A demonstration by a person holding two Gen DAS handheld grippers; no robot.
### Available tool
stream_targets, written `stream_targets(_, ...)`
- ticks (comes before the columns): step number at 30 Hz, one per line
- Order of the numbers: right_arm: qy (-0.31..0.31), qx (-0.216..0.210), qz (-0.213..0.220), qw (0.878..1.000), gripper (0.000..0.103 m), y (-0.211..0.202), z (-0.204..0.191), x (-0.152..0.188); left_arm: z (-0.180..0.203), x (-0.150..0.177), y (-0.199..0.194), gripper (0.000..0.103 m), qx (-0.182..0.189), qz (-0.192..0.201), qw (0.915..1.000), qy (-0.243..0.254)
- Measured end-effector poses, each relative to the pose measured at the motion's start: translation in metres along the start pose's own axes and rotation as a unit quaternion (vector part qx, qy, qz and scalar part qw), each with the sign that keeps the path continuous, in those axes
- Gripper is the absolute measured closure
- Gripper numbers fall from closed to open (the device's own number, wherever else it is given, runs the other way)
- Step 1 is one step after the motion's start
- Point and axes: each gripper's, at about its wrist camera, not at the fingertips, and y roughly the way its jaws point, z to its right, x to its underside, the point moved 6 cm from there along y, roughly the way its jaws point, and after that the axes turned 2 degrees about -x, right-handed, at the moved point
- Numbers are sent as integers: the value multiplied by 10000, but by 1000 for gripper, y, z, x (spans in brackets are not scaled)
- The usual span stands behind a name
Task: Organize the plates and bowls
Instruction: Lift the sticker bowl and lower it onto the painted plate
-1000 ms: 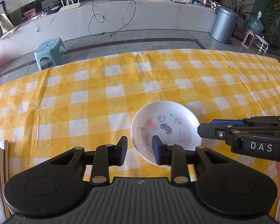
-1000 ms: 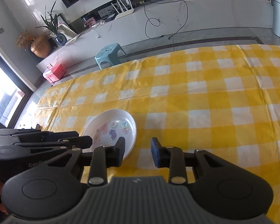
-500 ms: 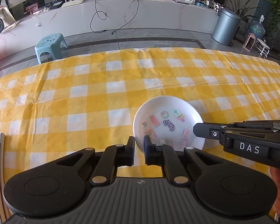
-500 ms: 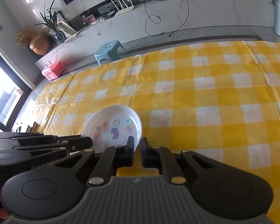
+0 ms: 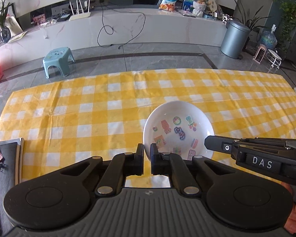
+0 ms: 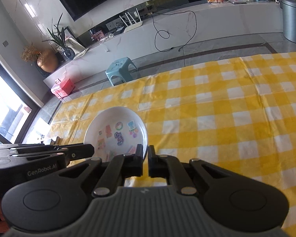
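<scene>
Centrally, a white plate [image 5: 178, 132] with colourful cartoon stickers sits over a yellow-and-white checked tablecloth [image 5: 88, 114]. The left gripper [image 5: 147, 154] pinches the plate's near-left rim between its closed jaws. The right gripper [image 6: 145, 155] likewise clamps the rim on the plate's right side. Beyond the table lie a grey tiled floor, a small blue stool [image 5: 58, 61] and a grey bin [image 5: 234, 38].
</scene>
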Motion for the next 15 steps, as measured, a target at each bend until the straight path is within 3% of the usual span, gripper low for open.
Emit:
stream_targets(8,196,-238,217,9993,102,-83,8,30,45,19,-56,99,-22,4,9999,-168)
stream_targets(15,391,-259,419,9980,103,-152,32,57,85,47,-86,100,319,274,9973,-610)
